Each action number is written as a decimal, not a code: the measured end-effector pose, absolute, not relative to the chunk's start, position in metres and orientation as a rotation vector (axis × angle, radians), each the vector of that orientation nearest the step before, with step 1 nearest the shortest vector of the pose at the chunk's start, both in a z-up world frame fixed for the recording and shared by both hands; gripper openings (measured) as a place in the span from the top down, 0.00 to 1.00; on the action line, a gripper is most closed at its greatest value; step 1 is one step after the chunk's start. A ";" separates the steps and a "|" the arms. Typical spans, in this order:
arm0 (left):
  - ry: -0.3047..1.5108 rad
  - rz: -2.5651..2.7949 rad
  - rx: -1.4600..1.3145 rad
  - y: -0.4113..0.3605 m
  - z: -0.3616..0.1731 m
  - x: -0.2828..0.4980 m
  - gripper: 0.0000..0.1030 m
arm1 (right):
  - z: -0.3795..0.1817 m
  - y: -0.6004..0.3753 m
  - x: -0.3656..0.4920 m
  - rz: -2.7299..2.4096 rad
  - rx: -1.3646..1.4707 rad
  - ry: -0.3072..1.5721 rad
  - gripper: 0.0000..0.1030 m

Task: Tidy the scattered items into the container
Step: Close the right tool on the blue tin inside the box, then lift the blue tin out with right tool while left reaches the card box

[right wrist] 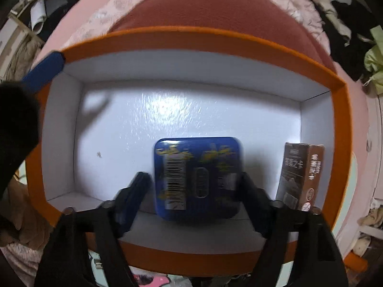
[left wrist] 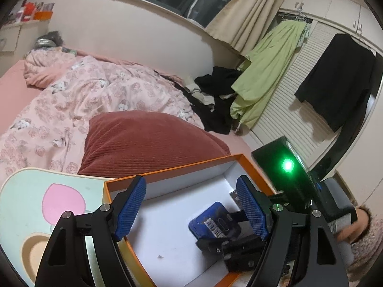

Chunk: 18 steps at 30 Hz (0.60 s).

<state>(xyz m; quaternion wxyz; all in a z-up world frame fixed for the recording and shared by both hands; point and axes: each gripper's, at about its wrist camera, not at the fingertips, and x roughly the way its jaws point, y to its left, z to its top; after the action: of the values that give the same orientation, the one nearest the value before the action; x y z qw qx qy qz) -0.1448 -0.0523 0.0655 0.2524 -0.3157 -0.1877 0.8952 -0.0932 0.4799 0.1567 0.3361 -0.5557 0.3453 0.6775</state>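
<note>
An orange box (right wrist: pixel 191 35) with a white inside lies on the bed, and its rim (left wrist: pixel 167 169) also shows in the left wrist view. My right gripper (right wrist: pixel 194 189) points straight down into it, shut on a blue tin (right wrist: pixel 196 177) with a barcode label, held just above the floor near the front wall. The same blue tin (left wrist: pixel 214 220) appears low right in the left wrist view. A brown carton (right wrist: pixel 299 177) stands against the box's right wall. My left gripper (left wrist: pixel 191 209) hovers open over the box with nothing between its pads.
A red corduroy pillow (left wrist: pixel 148 141) lies right behind the box, and a pink flowered quilt (left wrist: pixel 83 91) lies beyond it. A pale board with a pink heart (left wrist: pixel 47 203) sits left of the box. Dark clothes (left wrist: pixel 215 95) are heaped at the bed's far end. A fuzzy pink sleeve (left wrist: pixel 366 239) is at the right.
</note>
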 end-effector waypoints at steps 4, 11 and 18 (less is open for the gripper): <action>-0.607 2.384 -0.879 -0.062 0.069 -0.146 0.25 | 0.183 0.506 -0.073 1.805 -1.275 1.002 0.36; -0.619 2.391 -0.872 -0.066 0.101 -0.140 0.25 | 0.281 0.490 0.009 2.082 -0.696 0.984 0.36; -0.460 2.258 -1.123 0.001 0.112 -0.148 0.25 | 0.263 0.371 0.075 2.046 -0.572 0.963 0.35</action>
<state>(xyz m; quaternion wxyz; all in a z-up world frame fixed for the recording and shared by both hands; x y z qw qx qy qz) -0.1478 0.0014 0.1120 0.2851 -0.4198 -0.1720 0.8443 0.0751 0.3713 0.2628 0.3933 -0.2255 0.3797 0.8064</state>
